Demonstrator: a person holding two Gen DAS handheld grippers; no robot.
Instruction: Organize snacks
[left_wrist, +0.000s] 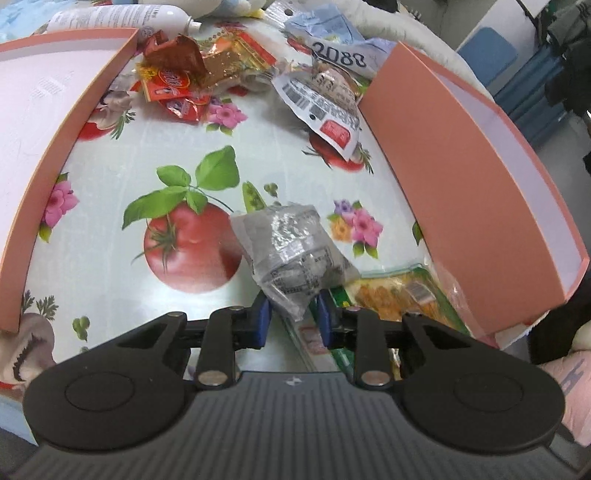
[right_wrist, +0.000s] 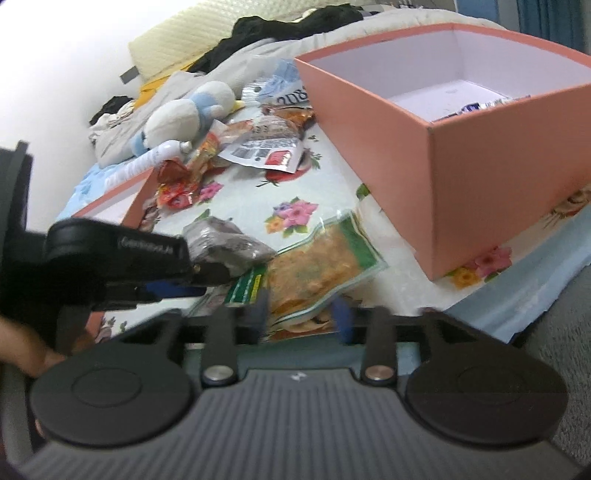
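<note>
The left gripper (left_wrist: 293, 314) pinches a crinkled grey plastic snack packet (left_wrist: 295, 251), the right gripper (right_wrist: 301, 314) gapes empty, so carrying it into 1 pink cardboard box (left_wrist: 461, 184) comes next.

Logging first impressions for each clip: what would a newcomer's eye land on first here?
Probably the left gripper, its blue fingers pinching a crinkled grey snack packet above the tomato-and-flower tablecloth. Next, the two pink boxes: one at the left edge, a deeper one on the right with a few packets inside. A heap of red and orange wrappers lies at the far side between them.
</note>
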